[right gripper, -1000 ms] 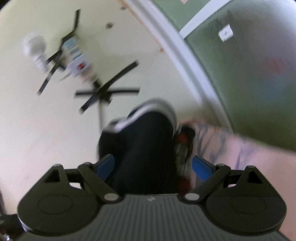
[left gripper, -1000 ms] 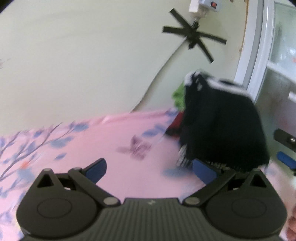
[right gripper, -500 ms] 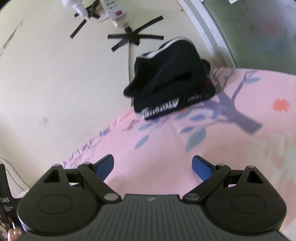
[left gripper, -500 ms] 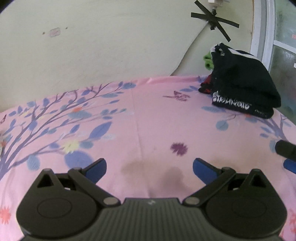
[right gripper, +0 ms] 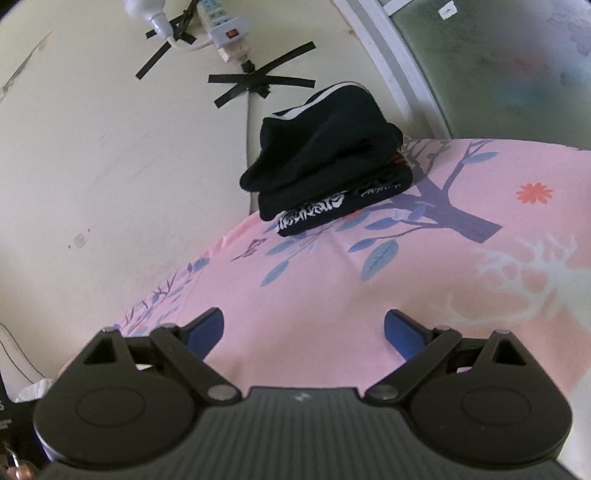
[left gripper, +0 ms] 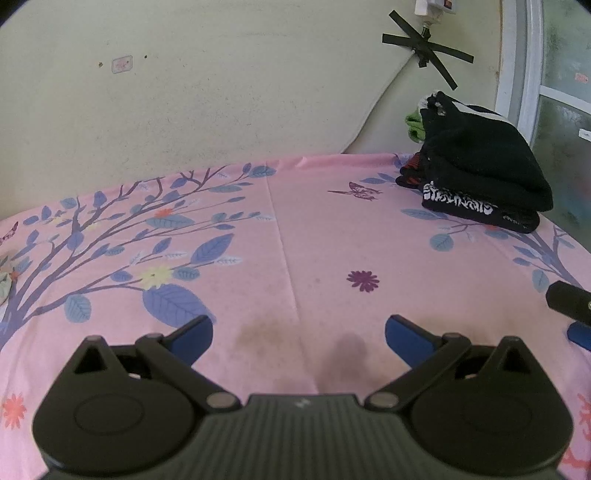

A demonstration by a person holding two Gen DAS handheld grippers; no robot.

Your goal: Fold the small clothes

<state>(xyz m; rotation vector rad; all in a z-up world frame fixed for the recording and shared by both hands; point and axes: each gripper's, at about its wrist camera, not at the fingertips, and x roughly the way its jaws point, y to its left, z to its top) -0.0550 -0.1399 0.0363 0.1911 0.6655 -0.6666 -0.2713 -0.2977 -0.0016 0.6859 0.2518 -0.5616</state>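
Note:
A stack of folded black clothes (left gripper: 480,173) sits at the far right corner of the pink flowered sheet (left gripper: 295,236), by the wall. The same stack of folded black clothes (right gripper: 328,155) shows in the right wrist view, with white lettering on its lowest layer. My left gripper (left gripper: 299,332) hangs open over bare sheet, well short of the stack, with nothing between its blue pads. My right gripper (right gripper: 303,328) is open too and empty, above the pink flowered sheet (right gripper: 406,280). Part of the right gripper (left gripper: 570,310) juts in at the right edge of the left wrist view.
A green cloth (left gripper: 415,127) peeks out behind the stack. A cream wall (left gripper: 221,92) runs along the far edge, with black tape crosses (right gripper: 258,83) and a power strip (right gripper: 225,33). A window frame (left gripper: 517,74) stands at the right. Dark stains (left gripper: 266,332) mark the sheet near me.
Both grippers have pulled back from the black stack, which was right in front of them a second ago and now rests far off on the sheet. Both stay open.

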